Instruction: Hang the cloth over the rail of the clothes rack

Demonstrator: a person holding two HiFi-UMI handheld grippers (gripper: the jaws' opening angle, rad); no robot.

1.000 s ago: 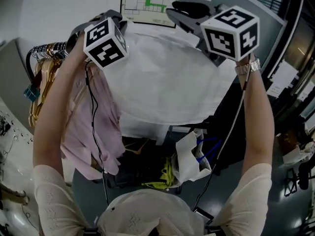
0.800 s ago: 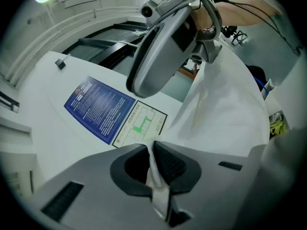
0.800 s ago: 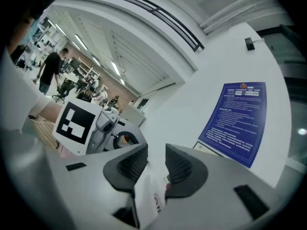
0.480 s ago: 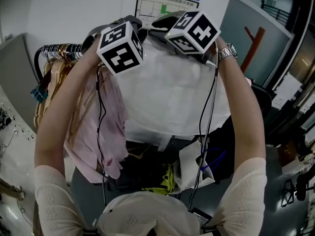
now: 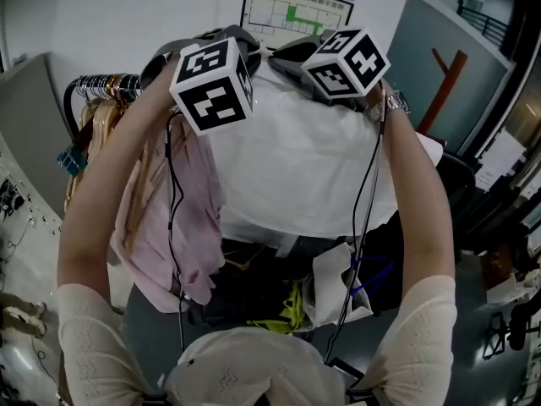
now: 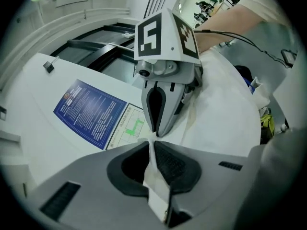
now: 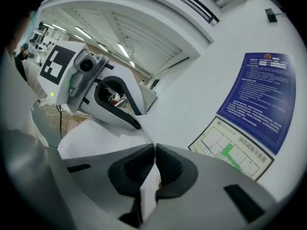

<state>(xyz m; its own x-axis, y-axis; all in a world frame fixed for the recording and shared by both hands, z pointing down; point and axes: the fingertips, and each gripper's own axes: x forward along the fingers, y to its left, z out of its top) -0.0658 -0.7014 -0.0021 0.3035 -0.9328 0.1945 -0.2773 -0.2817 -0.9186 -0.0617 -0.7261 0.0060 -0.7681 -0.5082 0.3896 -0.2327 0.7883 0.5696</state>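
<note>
I hold a white cloth (image 5: 313, 167) up in front of me, and it hangs down broad and loose. My left gripper (image 6: 152, 145) is shut on the cloth's top edge, with a fold pinched between its pads. My right gripper (image 7: 154, 150) is right beside it, tip to tip, its jaws closing with the same edge between them and the pads pressing on it. In the head view both marker cubes (image 5: 211, 83) sit close together at the top. The rack's dark rail (image 5: 89, 83) shows at the upper left, beyond my left arm.
A pink shirt (image 5: 169, 227) and several wooden hangers (image 5: 84, 134) hang on the rail at the left. A blue poster and a floor plan (image 5: 296, 11) are on the wall ahead. A white paper bag (image 5: 334, 277) and yellow items (image 5: 287, 303) lie below.
My right gripper has swung left from the cloth's right side to meet the left gripper, and its jaws have closed on the top edge. The left grip is unchanged.
</note>
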